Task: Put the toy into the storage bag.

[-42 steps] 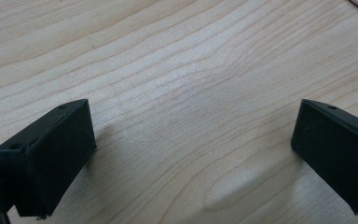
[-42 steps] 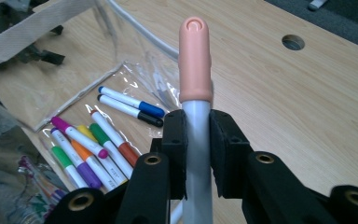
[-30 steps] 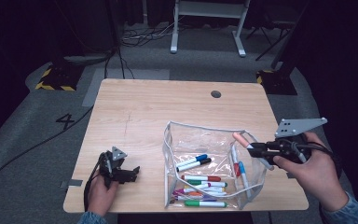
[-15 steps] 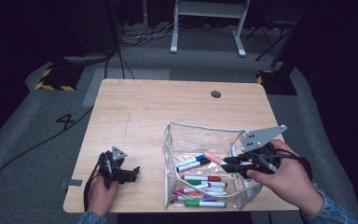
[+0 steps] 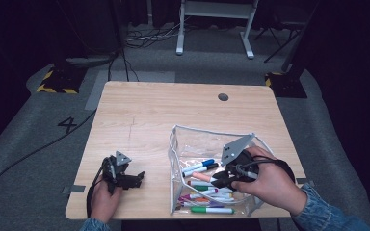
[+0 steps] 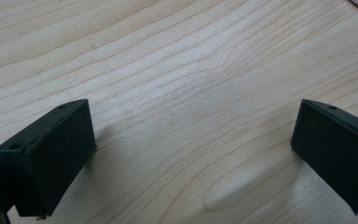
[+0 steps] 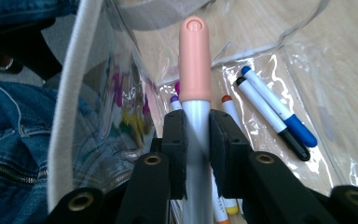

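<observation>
A clear plastic pouch (image 5: 192, 139) with a white zip edge (image 7: 70, 102) stands open on the wooden table (image 5: 164, 115). Several markers lie inside it, among them a blue one (image 5: 200, 165) and a green one (image 5: 212, 210). My right gripper (image 5: 220, 179) is inside the pouch, shut on a white marker with a peach cap (image 7: 195, 60). That peach cap (image 5: 201, 176) points left over the lying markers. My left gripper (image 5: 137, 177) rests on the table at the near left, its jaws wide open with only bare wood (image 6: 191, 116) between them.
The pouch wall (image 7: 121, 93) rises close on the left of the right gripper's jaws. A blue marker (image 7: 279, 114) and a black one (image 7: 270, 121) lie on the pouch floor. A round cable hole (image 5: 223, 96) sits near the table's far edge.
My right gripper has carried the peach-capped marker leftward and down, from outside the pouch's right side into the pouch. The left gripper has stayed still.
</observation>
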`<state>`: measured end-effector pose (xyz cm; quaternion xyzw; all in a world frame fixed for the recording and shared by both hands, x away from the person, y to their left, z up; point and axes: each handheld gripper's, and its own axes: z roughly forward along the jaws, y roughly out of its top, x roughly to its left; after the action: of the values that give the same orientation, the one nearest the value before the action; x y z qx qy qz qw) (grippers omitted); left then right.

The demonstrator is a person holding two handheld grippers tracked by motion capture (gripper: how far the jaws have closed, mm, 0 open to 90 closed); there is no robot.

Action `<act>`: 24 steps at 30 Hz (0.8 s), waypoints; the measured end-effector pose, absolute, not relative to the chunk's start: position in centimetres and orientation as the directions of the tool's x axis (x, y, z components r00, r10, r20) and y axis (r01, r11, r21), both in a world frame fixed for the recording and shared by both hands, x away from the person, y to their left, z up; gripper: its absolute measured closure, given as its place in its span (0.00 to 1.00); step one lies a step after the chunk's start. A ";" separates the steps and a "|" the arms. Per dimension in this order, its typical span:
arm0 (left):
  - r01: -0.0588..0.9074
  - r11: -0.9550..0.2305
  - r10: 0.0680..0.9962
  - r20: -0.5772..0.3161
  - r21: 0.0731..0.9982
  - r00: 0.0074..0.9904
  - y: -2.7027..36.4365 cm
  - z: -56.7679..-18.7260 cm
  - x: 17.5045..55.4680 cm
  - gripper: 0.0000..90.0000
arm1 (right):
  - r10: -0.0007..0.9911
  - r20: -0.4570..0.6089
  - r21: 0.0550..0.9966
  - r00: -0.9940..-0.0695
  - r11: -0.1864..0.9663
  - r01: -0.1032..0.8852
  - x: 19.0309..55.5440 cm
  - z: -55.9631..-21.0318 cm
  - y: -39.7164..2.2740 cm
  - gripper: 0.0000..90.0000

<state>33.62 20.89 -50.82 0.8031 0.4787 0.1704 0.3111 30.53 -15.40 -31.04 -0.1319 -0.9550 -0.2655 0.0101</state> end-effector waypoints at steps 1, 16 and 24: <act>0.663 -0.349 0.875 -0.023 0.662 0.484 20.9 -50.8 33.6 0.00 | 0.238 0.094 0.493 -0.967 0.832 0.253 30.6 -31.3 -15.2 0.86; 0.663 -0.349 0.875 -0.023 0.662 0.484 20.9 -50.8 33.6 0.00 | 0.182 0.080 0.378 -0.980 0.904 0.198 31.0 -32.5 -12.7 0.86; 0.663 -0.349 0.875 -0.023 0.663 0.483 20.9 -50.8 33.6 0.00 | 0.157 0.119 0.333 -0.980 0.924 0.189 31.3 -34.3 -12.1 0.86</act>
<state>33.61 20.89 -50.81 0.8032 0.4787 0.1709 0.3107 31.26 -12.08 -34.34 -0.0883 -0.9797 -0.1741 0.0452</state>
